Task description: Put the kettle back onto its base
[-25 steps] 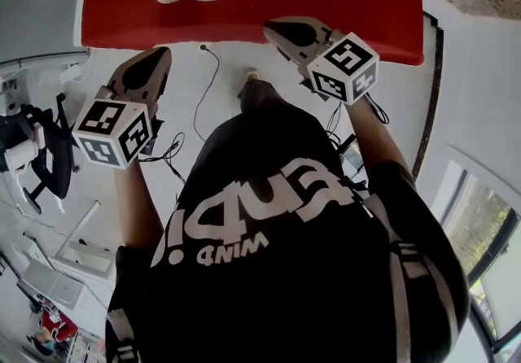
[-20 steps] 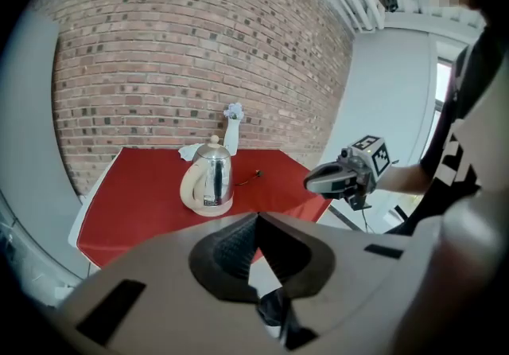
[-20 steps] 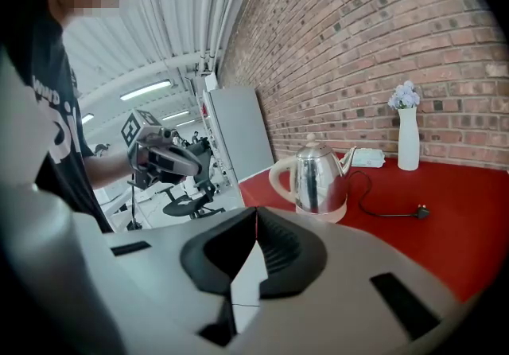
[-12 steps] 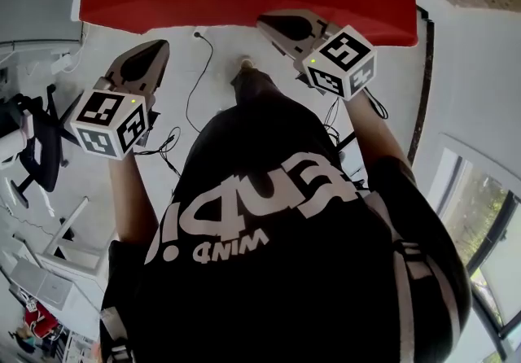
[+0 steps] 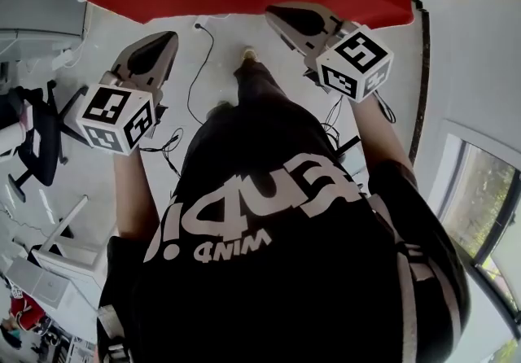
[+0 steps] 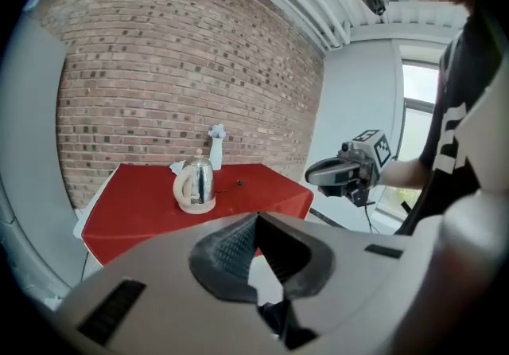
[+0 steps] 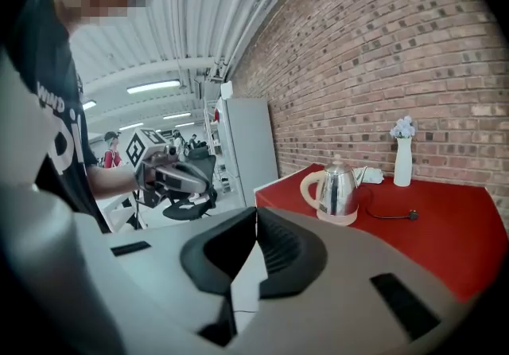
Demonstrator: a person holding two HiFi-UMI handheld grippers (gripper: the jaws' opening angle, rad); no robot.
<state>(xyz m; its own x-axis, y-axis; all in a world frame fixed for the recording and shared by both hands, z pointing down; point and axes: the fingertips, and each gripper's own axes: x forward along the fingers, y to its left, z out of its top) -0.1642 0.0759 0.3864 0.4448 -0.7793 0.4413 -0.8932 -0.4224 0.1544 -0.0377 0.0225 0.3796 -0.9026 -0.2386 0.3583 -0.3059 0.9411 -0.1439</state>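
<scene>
Task looks done already: kettle sits upright on its cream base, mid red table, white vase just behind. Left gripper & right gripper are both closed tight w/ nothing btwn the jaws, well short of the table. Brick wall behind; pale floor w/ loose cables, office chair on the person's left.

Silver kettle (cream handle), plain red table.
</scene>
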